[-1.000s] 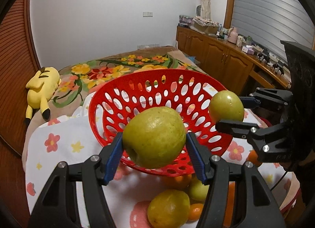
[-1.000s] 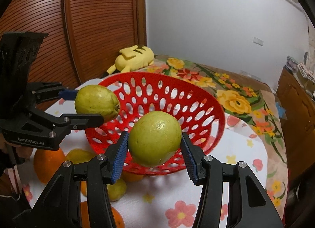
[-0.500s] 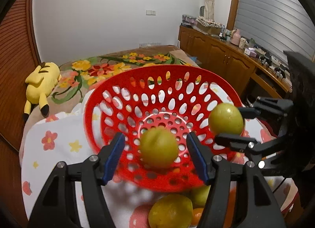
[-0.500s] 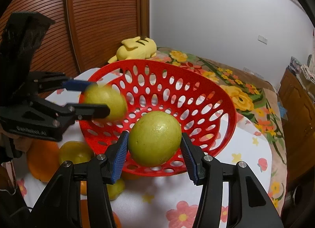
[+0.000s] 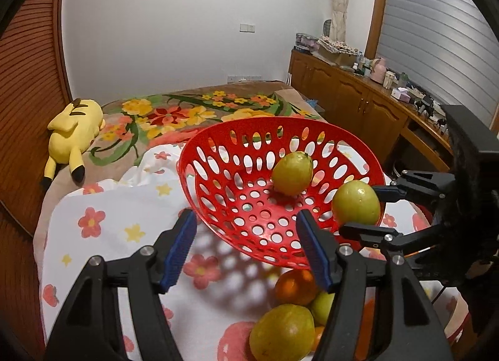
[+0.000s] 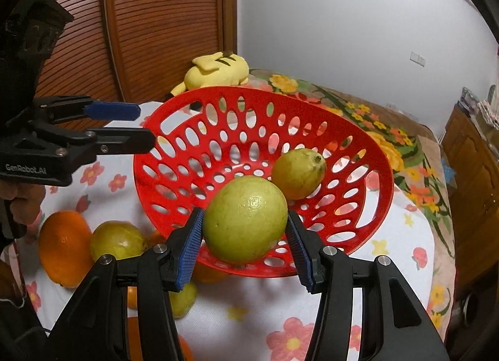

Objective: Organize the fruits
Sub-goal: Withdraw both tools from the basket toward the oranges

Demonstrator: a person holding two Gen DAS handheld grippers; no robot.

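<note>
A red perforated basket [image 5: 268, 119] [image 6: 237, 90] stands tilted on a floral cloth. One yellow-green guava [image 5: 291, 173] [image 6: 297, 172] lies loose inside it, toward the right wall. My left gripper [image 5: 246, 236] [image 6: 143, 127] hangs at the basket's near left rim, open, with nothing between its blue pads. My right gripper [image 6: 244, 226] [image 5: 358, 206] is shut on a second guava [image 6: 246, 217] [image 5: 355, 203], held just over the basket's near right rim.
Loose fruit lies on the cloth in front of the basket: an orange [image 6: 64, 245] [image 5: 294, 286] and a guava [image 6: 117, 241] [image 5: 282, 333]. A yellow plush toy [image 5: 75, 130] [image 6: 218, 69] rests on the flowered blanket behind. Wooden cabinets [image 5: 358, 105] line the right wall.
My left gripper let go of its guava, which dropped into the basket and rolled to the right side. The left jaws now stand empty. The right gripper still holds its guava.
</note>
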